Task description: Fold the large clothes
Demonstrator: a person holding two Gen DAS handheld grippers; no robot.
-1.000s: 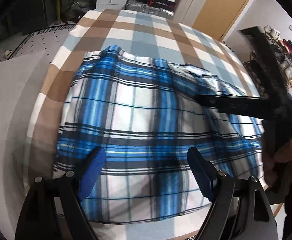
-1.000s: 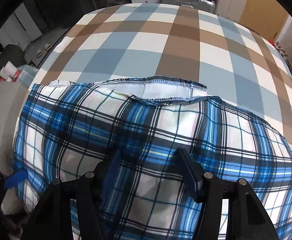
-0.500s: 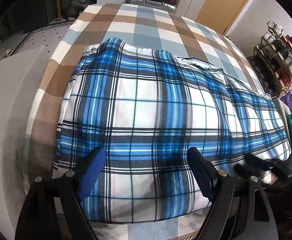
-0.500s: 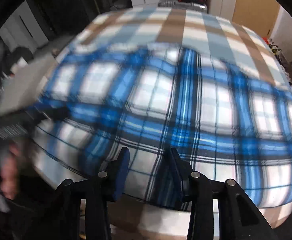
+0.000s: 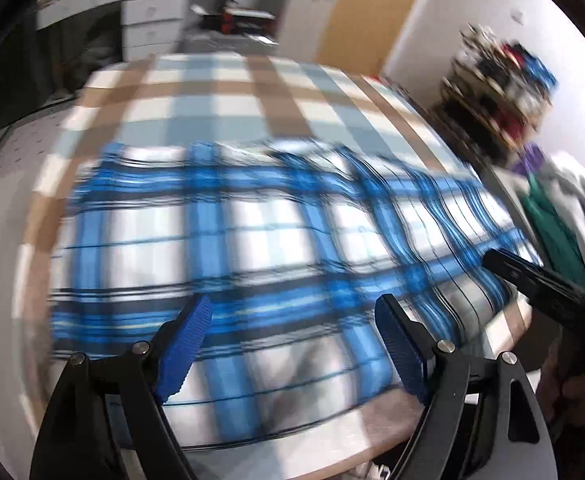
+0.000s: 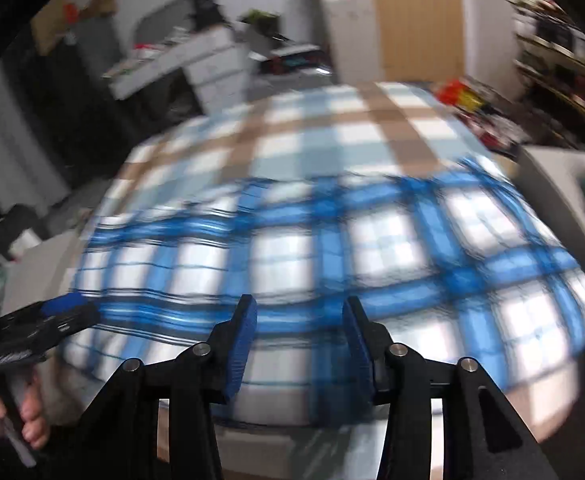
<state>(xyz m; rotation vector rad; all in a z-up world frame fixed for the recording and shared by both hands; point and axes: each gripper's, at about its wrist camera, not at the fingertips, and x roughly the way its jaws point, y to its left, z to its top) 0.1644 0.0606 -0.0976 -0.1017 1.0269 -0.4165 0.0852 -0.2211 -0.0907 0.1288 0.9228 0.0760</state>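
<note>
A blue, white and black plaid garment [image 5: 252, 232] lies folded and flat on a surface under a brown, blue and white checked cover [image 5: 232, 96]. My left gripper [image 5: 292, 320] hovers open over the garment's near edge with nothing between its blue pads. In the right wrist view the same garment [image 6: 332, 248] spreads below my right gripper [image 6: 298, 316], whose jaws are opening and hold nothing. The right gripper [image 5: 532, 284] also shows at the garment's right edge, a hand [image 5: 572, 392] behind it. The left gripper [image 6: 52, 320] shows at the garment's left edge. Both views are motion-blurred.
White drawers [image 5: 152, 28] and a white cabinet [image 5: 308, 12] stand beyond the far end. A cluttered shelf [image 5: 500, 92] and a pile of green and white clothes [image 5: 552, 216] sit to the right. A wooden door [image 5: 364, 12] is at the back.
The right gripper has drawn back from the middle of the garment to its near right edge. Both views have pulled back and tilted up. The garment has stayed where it lay.
</note>
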